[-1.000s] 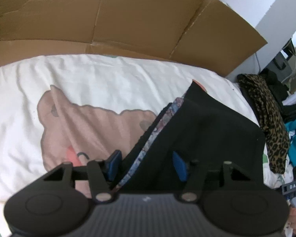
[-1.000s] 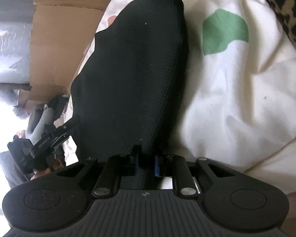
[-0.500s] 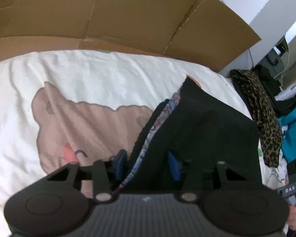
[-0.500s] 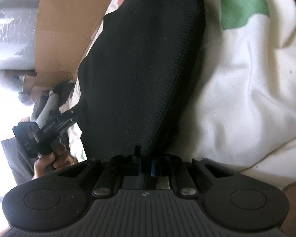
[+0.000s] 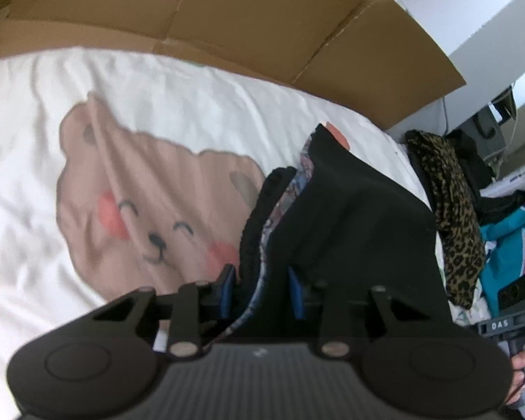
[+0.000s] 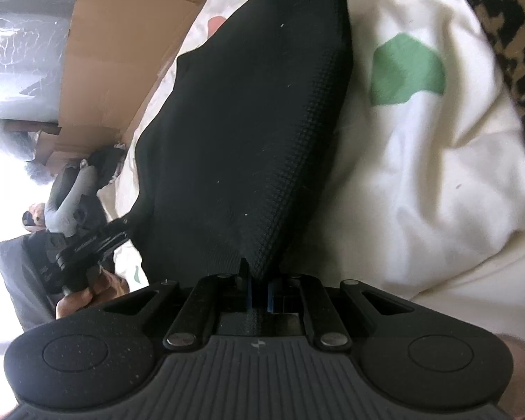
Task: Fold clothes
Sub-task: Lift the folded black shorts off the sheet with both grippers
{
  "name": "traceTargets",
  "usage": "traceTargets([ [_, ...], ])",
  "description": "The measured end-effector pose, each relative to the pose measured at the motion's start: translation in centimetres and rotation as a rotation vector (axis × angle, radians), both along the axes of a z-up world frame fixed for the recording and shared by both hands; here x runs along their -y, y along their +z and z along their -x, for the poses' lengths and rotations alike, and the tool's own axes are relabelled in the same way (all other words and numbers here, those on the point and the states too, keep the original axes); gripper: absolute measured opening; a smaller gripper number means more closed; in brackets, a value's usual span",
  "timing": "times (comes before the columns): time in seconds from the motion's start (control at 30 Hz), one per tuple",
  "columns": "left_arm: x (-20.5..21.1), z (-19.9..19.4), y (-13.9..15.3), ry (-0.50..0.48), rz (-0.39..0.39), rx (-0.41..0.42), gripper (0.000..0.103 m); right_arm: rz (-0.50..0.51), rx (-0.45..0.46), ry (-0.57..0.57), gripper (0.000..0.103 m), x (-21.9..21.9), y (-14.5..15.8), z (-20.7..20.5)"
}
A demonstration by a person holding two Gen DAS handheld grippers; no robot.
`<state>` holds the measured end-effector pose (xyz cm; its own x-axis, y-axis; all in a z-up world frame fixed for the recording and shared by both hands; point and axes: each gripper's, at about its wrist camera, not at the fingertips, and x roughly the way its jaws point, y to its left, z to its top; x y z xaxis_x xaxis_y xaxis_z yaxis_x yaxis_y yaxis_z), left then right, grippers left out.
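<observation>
A black knit garment (image 5: 350, 217) with a patterned lining (image 5: 287, 203) lies bunched on a white bear-print duvet (image 5: 140, 192). My left gripper (image 5: 262, 292) has the garment's thick near edge between its blue pads; its jaws are closing and the fabric fills the gap from pad to pad. In the right wrist view the same black garment (image 6: 255, 122) stretches away from my right gripper (image 6: 260, 290), which is shut on a thin fold of its hem. The left gripper (image 6: 87, 241) also shows there, held in a hand at the garment's far side.
Brown cardboard (image 5: 227, 17) stands behind the bed. A leopard-print garment (image 5: 451, 217) and a teal garment (image 5: 514, 241) lie to the right of the black one. The duvet carries a green patch (image 6: 406, 70) beside the black garment.
The left pads have drawn in around the garment's edge. The right pads have shut on the hem. The left view has rolled, so more of the bear's face shows.
</observation>
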<state>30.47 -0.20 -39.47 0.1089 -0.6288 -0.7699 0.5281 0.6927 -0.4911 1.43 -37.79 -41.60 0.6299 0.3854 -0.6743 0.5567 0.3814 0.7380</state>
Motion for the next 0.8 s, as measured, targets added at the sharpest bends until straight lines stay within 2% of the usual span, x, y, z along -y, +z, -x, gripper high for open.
traceTargets([
  [0.37, -0.7, 4.3, 0.0, 0.061, 0.017, -0.07, 0.031, 0.064, -0.019, 0.004, 0.005, 1.9, 1.5, 1.5],
  [0.63, -1.1, 4.8, 0.6, 0.07, -0.001, -0.083, 0.033, 0.099, -0.039, 0.008, 0.007, 2.3, 1.4, 2.0],
  [0.73, -0.9, 4.0, 1.7, 0.056, -0.008, -0.06, 0.048, 0.124, -0.04, -0.011, 0.017, 2.4, 1.5, 1.9],
  [0.77, -0.8, 3.7, 2.1, 0.057, -0.004, -0.044, 0.059, 0.135, -0.036, -0.025, 0.02, 2.6, 1.6, 2.0],
  [0.8, -0.6, 3.4, 2.3, 0.056, -0.001, -0.035, 0.067, 0.145, -0.031, -0.039, 0.029, 2.8, 1.7, 2.1],
])
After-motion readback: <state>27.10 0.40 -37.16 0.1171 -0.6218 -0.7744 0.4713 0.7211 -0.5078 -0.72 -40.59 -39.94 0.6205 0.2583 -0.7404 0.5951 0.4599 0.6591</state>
